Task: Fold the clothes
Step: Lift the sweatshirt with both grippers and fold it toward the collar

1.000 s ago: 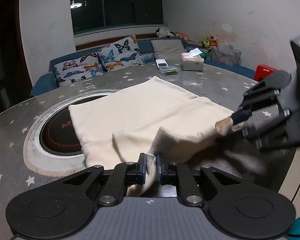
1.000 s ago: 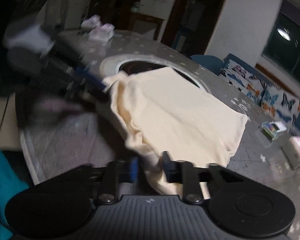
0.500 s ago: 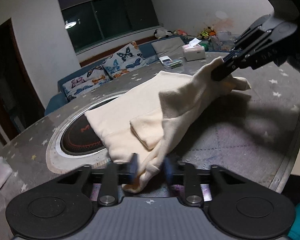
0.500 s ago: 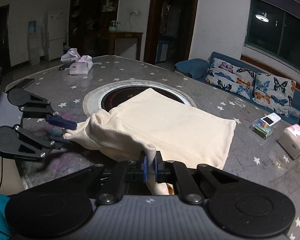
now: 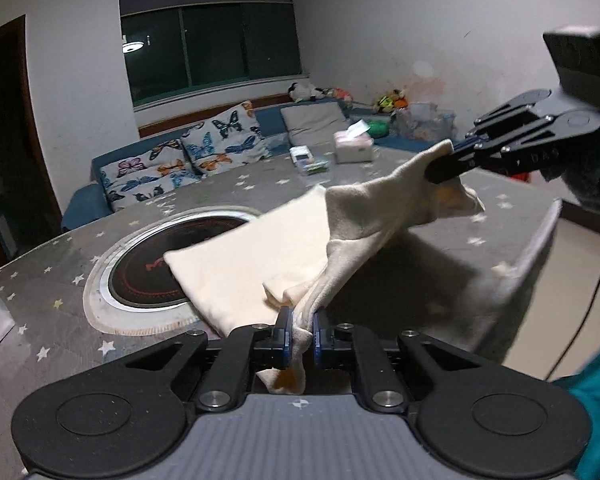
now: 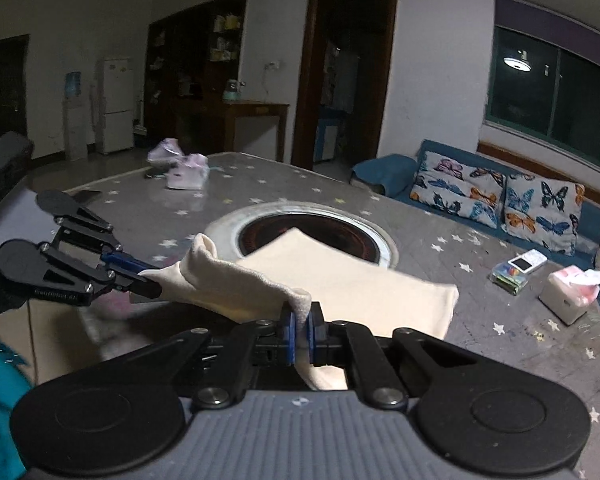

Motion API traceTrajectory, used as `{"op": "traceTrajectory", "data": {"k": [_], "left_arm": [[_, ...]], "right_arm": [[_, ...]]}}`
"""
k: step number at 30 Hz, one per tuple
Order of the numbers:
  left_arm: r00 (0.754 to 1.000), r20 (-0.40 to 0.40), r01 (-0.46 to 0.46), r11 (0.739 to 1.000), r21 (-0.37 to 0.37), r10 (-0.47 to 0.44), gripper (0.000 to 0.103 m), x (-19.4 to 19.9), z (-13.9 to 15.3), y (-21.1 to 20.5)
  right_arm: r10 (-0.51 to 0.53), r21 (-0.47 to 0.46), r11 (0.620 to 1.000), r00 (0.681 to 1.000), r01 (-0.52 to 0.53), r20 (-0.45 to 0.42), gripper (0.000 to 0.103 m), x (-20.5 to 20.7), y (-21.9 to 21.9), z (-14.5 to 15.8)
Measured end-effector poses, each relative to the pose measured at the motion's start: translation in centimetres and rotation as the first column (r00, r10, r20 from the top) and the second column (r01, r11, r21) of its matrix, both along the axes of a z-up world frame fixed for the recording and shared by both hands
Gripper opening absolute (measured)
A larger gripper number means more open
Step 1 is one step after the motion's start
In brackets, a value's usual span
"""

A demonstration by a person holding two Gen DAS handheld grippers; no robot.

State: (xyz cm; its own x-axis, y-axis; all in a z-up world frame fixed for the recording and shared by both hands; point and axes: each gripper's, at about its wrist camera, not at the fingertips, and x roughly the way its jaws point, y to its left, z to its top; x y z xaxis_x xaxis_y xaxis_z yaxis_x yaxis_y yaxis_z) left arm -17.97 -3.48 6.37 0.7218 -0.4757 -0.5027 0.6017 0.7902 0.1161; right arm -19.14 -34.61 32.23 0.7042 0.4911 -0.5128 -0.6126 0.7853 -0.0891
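The left gripper (image 5: pixel 300 334) is clamped on one end of the cream garment (image 5: pixel 252 256) – its near edge is lifted off the grey star-patterned table (image 5: pixel 52 280), the far part lying flat beside the round inset burner (image 5: pixel 140 276). Right of that, the right gripper (image 6: pixel 299 334) pinches the lifted edge's other end – cloth stretched between them.

A home living room at night, blue sofa (image 6: pixel 396 168) with butterfly cushions (image 5: pixel 220 140), star-patterned dining surface (image 6: pixel 260 188), white fridge (image 6: pixel 116 104), tissue box (image 5: pixel 354 148), dark window (image 5: pixel 208 52)
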Motion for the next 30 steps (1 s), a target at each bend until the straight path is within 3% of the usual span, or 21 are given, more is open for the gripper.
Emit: {"op": "traceTrajectory", "data": {"k": [6,14,18,22,25,30], "left_arm": [[0.999,0.034,-0.024,1.000,-0.009,0.024,0.011,1.3,2.0,0.3],[0.994,0.024,-0.108,0.994,-0.009,0.108,0.011,9.8,1.9,-0.8],[0.987,-0.028,-0.160,0.987,0.015,0.160,0.011,14.4,0.2,-1.9],[0.974,-0.079,-0.210,0.977,0.041,0.212,0.011,19.0,-1.5,-3.0],[0.961,-0.112,-0.246,0.967,0.063,0.252,0.011,22.3,-2.8,-3.8],[0.941,-0.142,-0.297,0.950,0.095,0.308,0.015,24.3,-4.6,-4.3]], "right_arm": [[0.021,0.008,1.000,1.000,-0.021,0.020,0.005,-2.0,-0.3,2.4],[-0.015,-0.001,1.000,1.000,0.015,-0.023,0.005,7.9,0.3,2.8],[-0.048,-0.028,0.999,0.997,0.046,-0.065,0.005,13.2,0.8,1.3],[-0.102,-0.059,0.994,0.988,0.095,-0.117,0.005,17.9,1.6,-2.1],[-0.151,-0.067,0.988,0.976,0.142,-0.160,0.006,20.3,2.1,-5.0],[-0.230,-0.053,0.973,0.951,0.224,-0.208,0.010,22.5,1.5,-8.4]]}}
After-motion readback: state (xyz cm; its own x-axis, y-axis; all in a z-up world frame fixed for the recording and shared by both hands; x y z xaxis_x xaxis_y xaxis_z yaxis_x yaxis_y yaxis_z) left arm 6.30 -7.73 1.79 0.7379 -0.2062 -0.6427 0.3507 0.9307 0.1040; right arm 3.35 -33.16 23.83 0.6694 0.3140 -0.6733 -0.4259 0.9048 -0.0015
